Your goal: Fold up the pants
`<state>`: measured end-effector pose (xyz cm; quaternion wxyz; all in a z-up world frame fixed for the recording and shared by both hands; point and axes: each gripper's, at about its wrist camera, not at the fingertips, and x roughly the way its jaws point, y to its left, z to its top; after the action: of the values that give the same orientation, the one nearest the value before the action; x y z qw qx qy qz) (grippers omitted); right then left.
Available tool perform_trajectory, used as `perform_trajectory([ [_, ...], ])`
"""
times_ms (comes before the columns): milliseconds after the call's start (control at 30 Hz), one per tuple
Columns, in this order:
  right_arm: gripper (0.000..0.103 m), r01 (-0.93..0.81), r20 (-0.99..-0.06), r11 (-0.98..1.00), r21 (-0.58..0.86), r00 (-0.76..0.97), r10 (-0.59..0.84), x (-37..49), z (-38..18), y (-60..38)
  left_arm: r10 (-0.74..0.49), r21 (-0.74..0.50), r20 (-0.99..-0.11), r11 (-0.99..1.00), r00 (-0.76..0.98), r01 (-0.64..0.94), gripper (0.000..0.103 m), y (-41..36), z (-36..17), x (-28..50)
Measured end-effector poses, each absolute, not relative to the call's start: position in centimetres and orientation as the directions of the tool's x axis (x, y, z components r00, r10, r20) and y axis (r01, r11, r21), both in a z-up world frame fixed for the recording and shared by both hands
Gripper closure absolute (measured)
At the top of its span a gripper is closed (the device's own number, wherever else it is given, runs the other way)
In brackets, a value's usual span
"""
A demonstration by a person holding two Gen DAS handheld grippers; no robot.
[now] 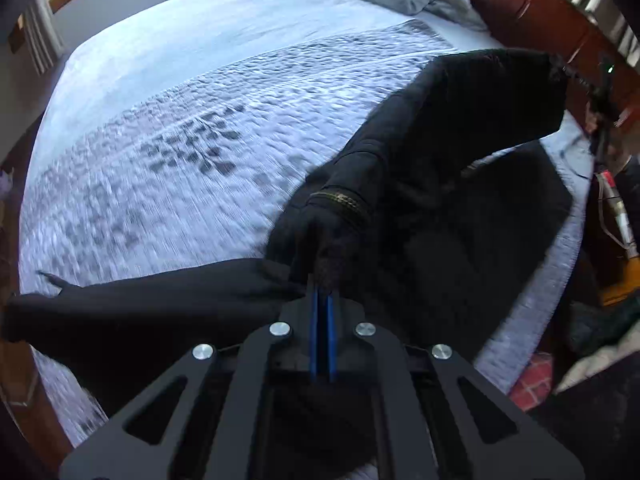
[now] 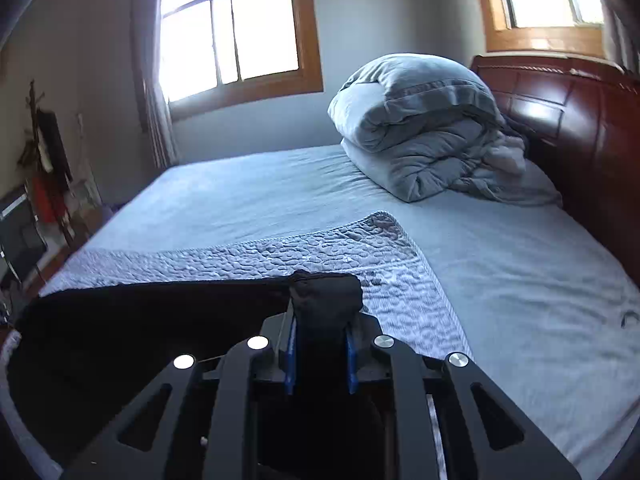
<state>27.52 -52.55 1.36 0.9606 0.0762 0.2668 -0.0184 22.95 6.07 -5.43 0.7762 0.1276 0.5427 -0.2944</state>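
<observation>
Black pants [image 1: 440, 140] hang lifted above the quilted blanket [image 1: 180, 140] on the bed, with a brass zipper [image 1: 340, 200] showing near my left gripper [image 1: 322, 292]. That gripper is shut on a bunch of the black fabric, its blue pads nearly together. One dark leg trails off to the lower left. In the right wrist view my right gripper [image 2: 320, 320] is shut on a thick fold of the pants [image 2: 140, 320], which sticks up between its blue pads. The rest of the cloth drapes left and down over the blanket [image 2: 320, 248].
A rolled grey duvet [image 2: 420, 132] lies at the head of the bed against a dark red wooden headboard [image 2: 580, 120]. Windows stand behind. A light blue sheet [image 2: 520, 280] covers the mattress. Clutter and a red patterned item [image 1: 532, 384] lie beside the bed.
</observation>
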Motion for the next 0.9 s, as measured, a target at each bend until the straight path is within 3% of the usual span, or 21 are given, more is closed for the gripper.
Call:
perform_trajectory([
  [200, 0.085, 0.123, -0.551, 0.98, 0.154, 0.834, -0.018, 20.1, 0.0, -53.3, -0.343, -0.173, -0.913, 0.817, 0.22, 0.55, 0.101, 7.8, -6.0, 15.1],
  [400, 0.084, 0.139, -0.661, 0.982, 0.125, 0.75, -0.022, 14.9, -4.2, -52.1, -0.334, -0.221, -0.929, 0.846, 0.159, 0.486, 0.099, 8.8, -11.4, 10.1],
  [467, 0.071, 0.152, -0.705, 0.983, 0.107, 0.709, -0.032, 13.3, -6.0, -51.5, -0.318, -0.209, -0.934, 0.859, 0.166, 0.467, 0.099, 9.0, -13.2, 8.7],
  [533, 0.046, 0.168, -0.757, 0.982, 0.088, 0.652, -0.044, 12.1, -7.9, -51.3, -0.323, -0.22, -0.929, 0.874, 0.18, 0.434, 0.098, 9.3, -14.0, 8.1],
  [567, 0.042, 0.167, -0.774, 0.982, 0.082, 0.631, -0.043, 11.4, -8.7, -51.0, -0.333, -0.231, -0.923, 0.882, 0.194, 0.411, 0.097, 9.7, -14.3, 8.0],
  [700, 0.039, 0.183, -0.822, 0.983, 0.023, 0.563, -0.085, 9.3, -10.3, -50.7, -0.352, -0.251, -0.906, 0.894, 0.236, 0.372, 0.095, 10.3, -13.7, 7.4],
  [800, 0.02, 0.25, -0.827, 0.968, 0.027, 0.549, -0.119, 7.9, -10.2, -51.4, -0.369, -0.267, -0.896, 0.891, 0.246, 0.367, 0.095, 10.9, -12.6, 6.9],
  [900, 0.019, 0.285, -0.823, 0.954, 0.094, 0.562, -0.087, 7.5, -9.5, -52.1, -0.396, -0.285, -0.88, 0.881, 0.261, 0.377, 0.094, 11.5, -11.3, 6.1],
])
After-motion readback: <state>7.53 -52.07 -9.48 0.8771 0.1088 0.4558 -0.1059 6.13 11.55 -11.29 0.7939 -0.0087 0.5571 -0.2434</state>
